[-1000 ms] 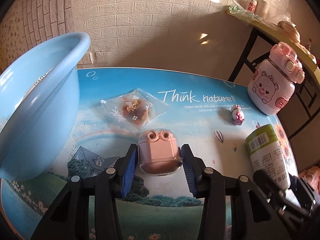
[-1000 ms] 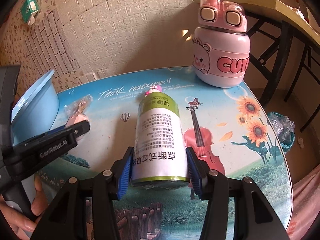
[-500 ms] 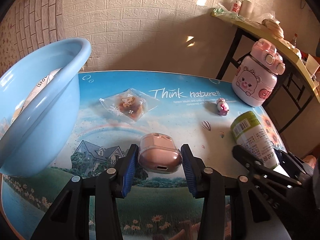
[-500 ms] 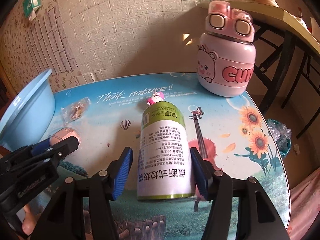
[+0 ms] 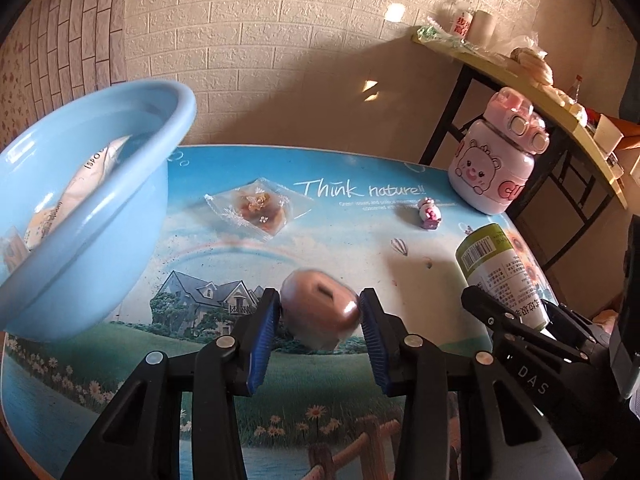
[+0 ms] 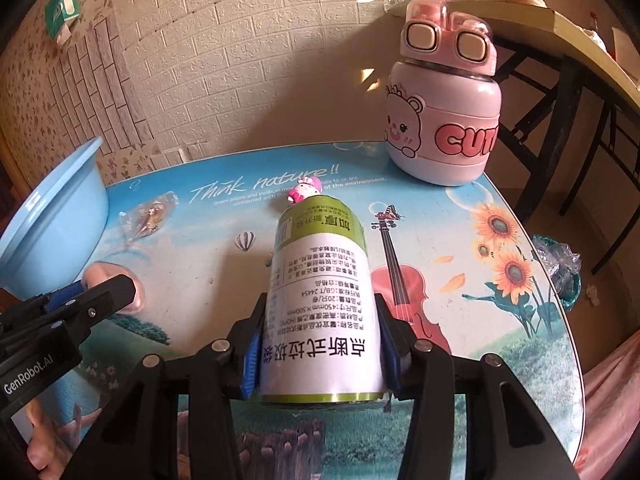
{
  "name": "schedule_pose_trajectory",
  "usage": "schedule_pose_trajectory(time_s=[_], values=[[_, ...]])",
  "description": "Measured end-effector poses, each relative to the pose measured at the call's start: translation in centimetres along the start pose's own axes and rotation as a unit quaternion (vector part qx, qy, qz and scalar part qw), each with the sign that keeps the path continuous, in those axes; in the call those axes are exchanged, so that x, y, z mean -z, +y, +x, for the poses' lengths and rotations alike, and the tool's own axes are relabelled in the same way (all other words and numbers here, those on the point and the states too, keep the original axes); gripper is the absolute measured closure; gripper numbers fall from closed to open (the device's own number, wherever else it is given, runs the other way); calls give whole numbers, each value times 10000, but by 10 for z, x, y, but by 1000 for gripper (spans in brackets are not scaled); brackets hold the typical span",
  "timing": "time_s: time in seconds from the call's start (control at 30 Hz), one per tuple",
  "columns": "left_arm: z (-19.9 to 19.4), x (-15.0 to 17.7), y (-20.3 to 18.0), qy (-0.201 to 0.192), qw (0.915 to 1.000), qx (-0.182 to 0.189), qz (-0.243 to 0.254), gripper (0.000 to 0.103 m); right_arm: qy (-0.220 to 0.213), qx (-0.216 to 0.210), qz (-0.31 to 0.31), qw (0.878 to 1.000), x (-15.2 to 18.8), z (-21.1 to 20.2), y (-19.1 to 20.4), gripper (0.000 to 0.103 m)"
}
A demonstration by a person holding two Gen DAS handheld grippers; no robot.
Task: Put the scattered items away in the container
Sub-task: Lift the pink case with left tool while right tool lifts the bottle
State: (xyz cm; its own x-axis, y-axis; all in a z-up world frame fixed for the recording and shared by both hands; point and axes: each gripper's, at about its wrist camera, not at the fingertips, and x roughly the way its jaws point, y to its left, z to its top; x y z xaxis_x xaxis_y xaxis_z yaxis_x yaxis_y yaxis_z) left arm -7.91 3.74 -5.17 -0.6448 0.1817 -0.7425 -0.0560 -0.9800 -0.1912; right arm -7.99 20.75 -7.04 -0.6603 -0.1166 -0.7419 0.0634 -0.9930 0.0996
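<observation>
My left gripper (image 5: 319, 314) is closing, its blue pads pressed on a small pink case (image 5: 316, 304). The case hangs blurred and tilted just above the table. The light blue basin (image 5: 92, 236) stands to its left, with a white packet (image 5: 80, 188) inside. My right gripper (image 6: 320, 320) is closing too, its pads against a green-and-white roll of bin bags (image 6: 320, 272) that lies lengthwise on the table. On the table lie a clear snack packet (image 5: 258, 204) and a tiny pink figurine (image 5: 429, 212); a pink bear bottle (image 6: 444, 120) stands at the back right.
The table top (image 6: 500, 280) has a printed landscape and ends close at the right. A black-legged side table (image 5: 520, 76) with clutter stands behind it on the right. A brick-pattern wall runs along the back. A hand (image 6: 40, 444) grips the left tool.
The left gripper has lifted the pink case off the table, and it has tipped forward. The right jaws widened briefly, then closed in against the roll.
</observation>
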Motion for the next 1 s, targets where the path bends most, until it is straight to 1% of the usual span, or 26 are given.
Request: schedule_pose_trajectory(time_s=[0.13, 0.33, 0.6, 0.73, 1.0], values=[[-7, 2, 3, -47, 10000, 47, -14, 67, -115, 0, 5, 9999, -3, -11, 3, 55], [-9, 6, 7, -112, 9999, 97, -65, 67, -141, -4, 17, 9999, -2, -22, 7, 55], [-6, 6, 4, -139, 9999, 103, 7, 66, -124, -27, 9, 9999, 0, -26, 10, 55], [-1, 7, 2, -79, 9999, 96, 34, 63, -105, -38, 34, 9999, 0, -25, 9, 55], [5, 6, 0, -72, 9999, 111, 89, 61, 3, -63, 103, 9999, 3, -18, 4, 55]])
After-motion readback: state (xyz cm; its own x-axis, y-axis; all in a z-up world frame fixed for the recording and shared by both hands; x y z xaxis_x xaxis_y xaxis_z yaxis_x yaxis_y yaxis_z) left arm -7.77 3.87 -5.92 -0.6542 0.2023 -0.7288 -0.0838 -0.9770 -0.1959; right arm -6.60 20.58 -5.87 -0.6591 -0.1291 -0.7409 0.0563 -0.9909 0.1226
